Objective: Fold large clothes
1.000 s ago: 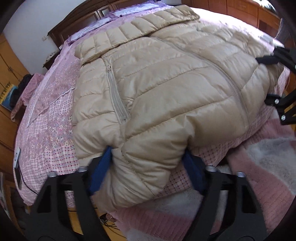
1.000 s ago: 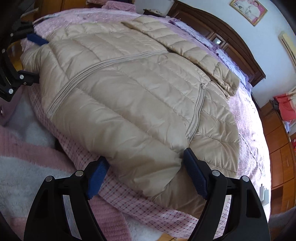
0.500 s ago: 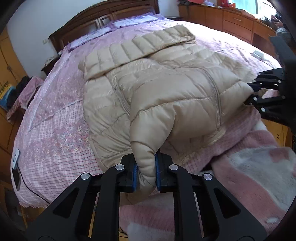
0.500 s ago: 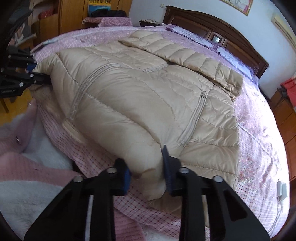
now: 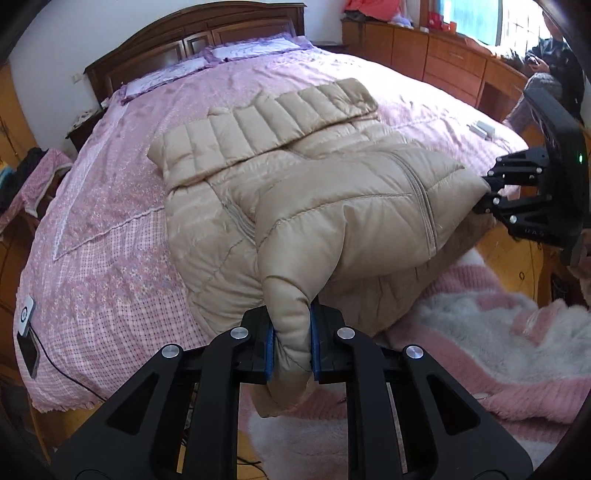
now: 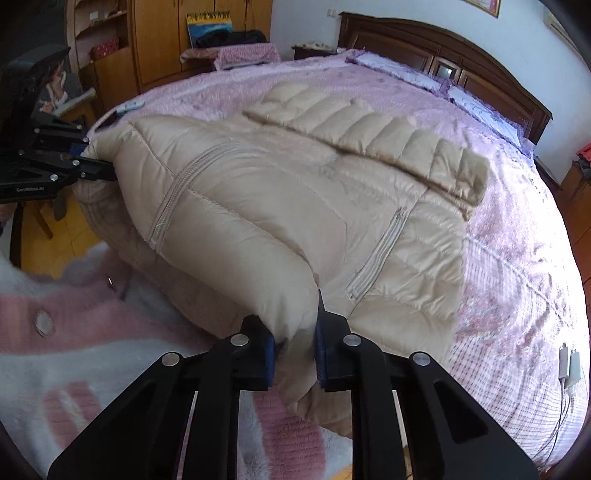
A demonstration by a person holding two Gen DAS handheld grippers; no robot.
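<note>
A beige quilted puffer jacket lies on the pink bed, its hem lifted off the foot of the bed; it also shows in the right wrist view. My left gripper is shut on one bottom corner of the jacket. My right gripper is shut on the other bottom corner. Each gripper shows in the other's view: the right one at the far right, the left one at the far left. One sleeve lies folded across the top of the jacket.
The pink quilted bedspread covers the bed, with a dark wooden headboard behind. A pink and white fluffy garment lies at the bed's foot. A phone and charger lie at the left edge, white chargers at the right. Wooden cabinets line the wall.
Both grippers went from open around the jacket's hem to shut on its corners, then pulled back and up, lifting the hem off the bed and bunching the lower jacket.
</note>
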